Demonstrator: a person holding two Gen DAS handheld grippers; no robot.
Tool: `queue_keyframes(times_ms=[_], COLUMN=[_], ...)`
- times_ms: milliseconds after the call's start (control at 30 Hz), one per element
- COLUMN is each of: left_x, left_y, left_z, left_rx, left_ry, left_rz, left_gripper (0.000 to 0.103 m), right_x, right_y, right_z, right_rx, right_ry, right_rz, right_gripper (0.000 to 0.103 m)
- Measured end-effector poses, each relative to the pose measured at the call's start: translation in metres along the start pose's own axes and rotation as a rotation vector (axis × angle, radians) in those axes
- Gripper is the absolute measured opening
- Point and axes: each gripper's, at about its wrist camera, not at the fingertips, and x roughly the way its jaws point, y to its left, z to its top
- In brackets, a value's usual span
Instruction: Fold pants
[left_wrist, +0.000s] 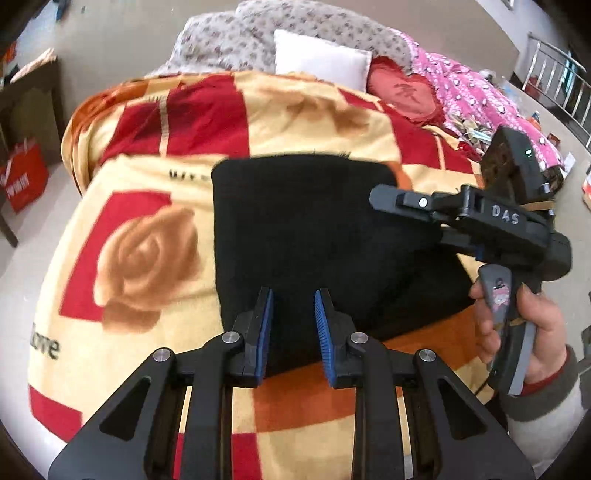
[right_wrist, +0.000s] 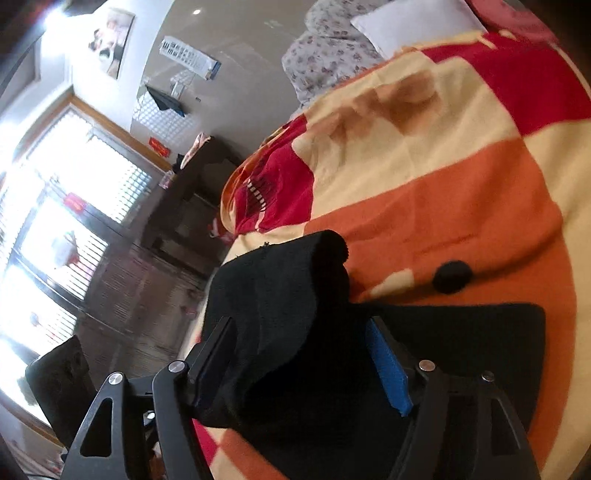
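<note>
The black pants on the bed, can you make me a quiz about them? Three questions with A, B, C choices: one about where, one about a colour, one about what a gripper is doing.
1. Where do the black pants lie?
A. on the floor
B. on the rose-patterned blanket
C. on the white pillow

2. What colour are the left gripper pads?
A. blue
B. green
C. yellow

3. What is the right gripper doing?
A. hanging empty
B. pressing the pillow
C. has pants cloth between its fingers

Answers:
1 B, the blanket shows all around the pants.
2 A, both ribbed pads are blue.
3 C, black fabric bunches up between its fingers in the right wrist view.
</note>
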Motion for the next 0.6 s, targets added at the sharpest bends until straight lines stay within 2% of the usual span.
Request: queue_keyframes(times_ms=[67,133,167,233,300,400,467,500,600], left_x=[0.004,0.003,0.001,-0.002,-0.008,-0.026,-0.035,-0.036,-0.021], left_y=[0.000,0.001,0.002,0.004,0.007,0.008,0.003,-0.001,-0.017], left_z=[-0.002,-0.002,-0.003,-0.001,0.003,0.012,0.018,0.020,0.022], left_rx=[-0.005,-0.015,-0.020,-0.022,-0.024,-0.023,-0.017,-0.012,0.023], left_ry=[-0.007,-0.009,-0.007,-0.003,-0.008,-0.060,-0.089,-0.094,-0.065], left_rz=[0.009,0.012,0.013,0.018,0.020,0.016,-0.001,-0.007,-0.012], left_gripper=[0.023,0.022,0.023,0.023,0.023,0.023,0.033,0.038,0.038], right_x=[0.005,0.011,0.011,0.004,-0.009,-0.049,-0.071,-0.079,-0.082], right_y=[0.004,0.010,0.014,0.021,0.025,0.035,0.031,0.025,-0.003], right_z=[-0.002,-0.004,-0.006,-0.008,-0.007,-0.005,-0.006,-0.008,-0.014], right_rx=[-0.029,-0.049,-0.060,-0.092,-0.101,-0.159,-0.164,-0.164,-0.113], right_ry=[-0.012,0.009,0.008,-0.014,-0.038,-0.102,-0.129,-0.129,-0.089], right_rz=[0.000,0.033,0.046,0.068,0.110,0.098,0.080,0.047,-0.101], right_gripper=[0.066,0.026,0.024,0.013,0.011,0.010,0.010,0.010,0.010])
